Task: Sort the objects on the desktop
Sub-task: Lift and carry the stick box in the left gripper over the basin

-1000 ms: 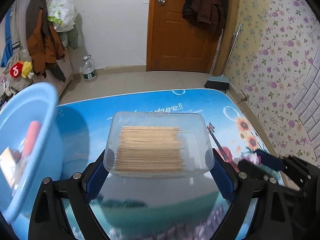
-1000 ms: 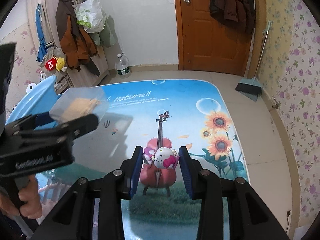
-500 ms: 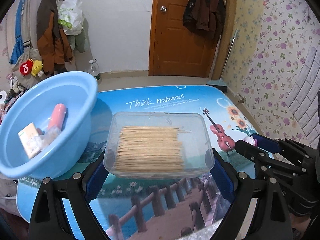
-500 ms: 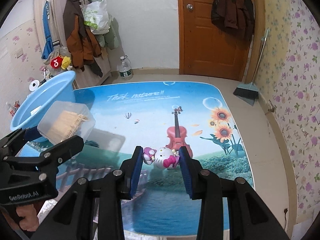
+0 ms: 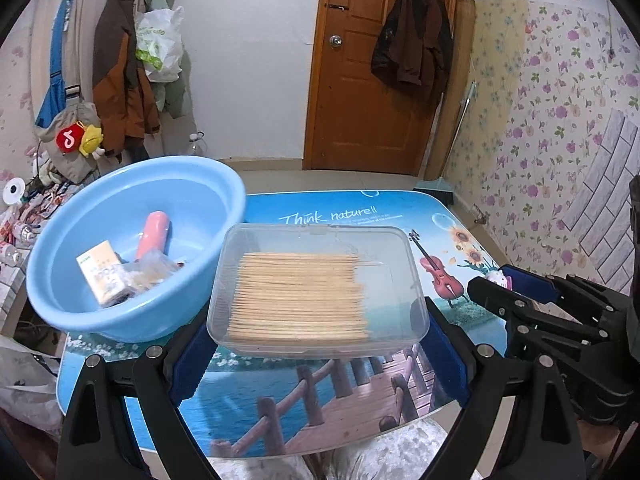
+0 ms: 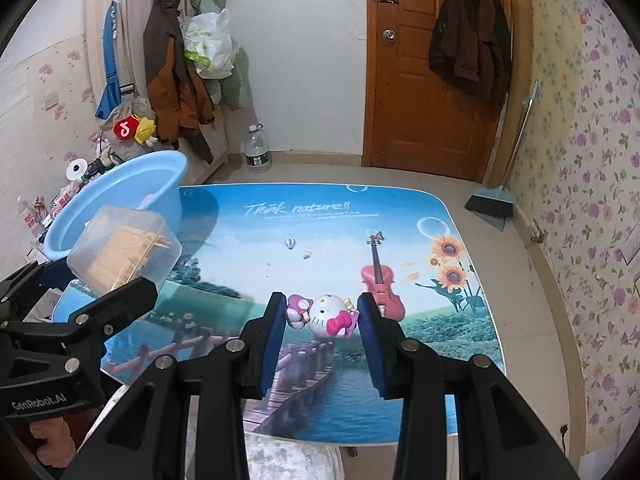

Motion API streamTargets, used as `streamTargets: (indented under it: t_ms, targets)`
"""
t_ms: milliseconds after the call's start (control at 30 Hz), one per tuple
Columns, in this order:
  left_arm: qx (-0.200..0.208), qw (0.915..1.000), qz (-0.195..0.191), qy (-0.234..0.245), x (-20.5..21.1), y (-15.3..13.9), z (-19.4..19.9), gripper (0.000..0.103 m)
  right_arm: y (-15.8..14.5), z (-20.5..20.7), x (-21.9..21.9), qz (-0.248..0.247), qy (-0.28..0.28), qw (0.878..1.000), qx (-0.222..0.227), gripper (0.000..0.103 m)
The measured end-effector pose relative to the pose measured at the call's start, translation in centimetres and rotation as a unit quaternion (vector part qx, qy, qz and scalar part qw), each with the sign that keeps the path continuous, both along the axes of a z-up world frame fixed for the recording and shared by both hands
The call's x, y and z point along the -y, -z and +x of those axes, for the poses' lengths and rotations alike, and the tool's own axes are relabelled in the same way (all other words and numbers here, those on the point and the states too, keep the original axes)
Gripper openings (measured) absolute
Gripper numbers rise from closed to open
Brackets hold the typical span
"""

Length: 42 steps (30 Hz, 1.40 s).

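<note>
Jaws of the left gripper [image 5: 318,350] stand wide and clamp a clear box [image 5: 318,288] by its two short ends, blue pads pressed to each end, so the box's long axis runs straight across from pad to pad. It is held in the air above the surface [image 5: 360,400], its lid tilted up toward the camera. Toothpicks [image 5: 298,296] inside lie in a flat stack, parallel to that same long axis. Just left of these jaws, and a little ahead of them, stands a blue basin [image 5: 80,312] holding a pink tube [image 5: 154,234], a small carton [image 5: 102,270] and a crinkled packet [image 5: 154,270]. Jaws of the right gripper [image 6: 322,330] are much narrower and pinch a cat figurine [image 6: 324,316] between their blue pads, clear of the surface. The figurine lies sideways across the gap, its white head in the middle with a pink bow toward the right pad and a purple part touching the left pad. From the right wrist the box shows well to the left of these jaws, in front of the basin.
</note>
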<state>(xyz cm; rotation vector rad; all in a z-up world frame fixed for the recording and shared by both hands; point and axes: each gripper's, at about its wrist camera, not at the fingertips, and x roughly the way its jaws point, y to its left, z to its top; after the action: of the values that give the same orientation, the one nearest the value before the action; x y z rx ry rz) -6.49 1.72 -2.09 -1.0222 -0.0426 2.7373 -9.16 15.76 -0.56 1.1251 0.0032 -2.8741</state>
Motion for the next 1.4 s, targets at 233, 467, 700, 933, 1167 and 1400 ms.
streamTargets:
  t_ms: [233, 467, 700, 933, 1167, 1400]
  targets:
    - [-0.013, 0.9999, -0.007, -0.003, 1.0, -1.8, 0.2, 0.093, -1.4, 0.1, 0.3, -0.004, 0.000, 1.000, -0.006, 0.038]
    - [-0.025, 0.9996, -0.008, -0.008, 1.7, -3.2, 0.3, 0.093, -2.2, 0.0, 0.7, -0.002, -0.004, 1.000, -0.012, 0.038]
    - [-0.011, 0.9999, -0.003, -0.007, 2.7, -3.8, -0.6, 0.093, -2.8, -1.2, 0.6, -0.014, -0.018, 1.000, -0.004, 0.038]
    - [-0.022, 0.9995, -0.019, -0.009, 3.6, -5.0, -1.2, 0.093, -4.5, -2.2, 0.7, -0.018, -0.028, 0.999, -0.010, 0.038]
    - [-0.025, 0.9994, -0.018, -0.014, 5.1, -6.4, -1.7, 0.093, -6.9, -3.0, 1.9, -0.011, -0.045, 0.999, -0.026, 0.038]
    - [-0.043, 0.9984, -0.027, -0.024, 8.0, -8.7, -2.2, 0.093, -8.7, -4.4, 4.9, -0.009, -0.075, 0.996, -0.038, 0.038]
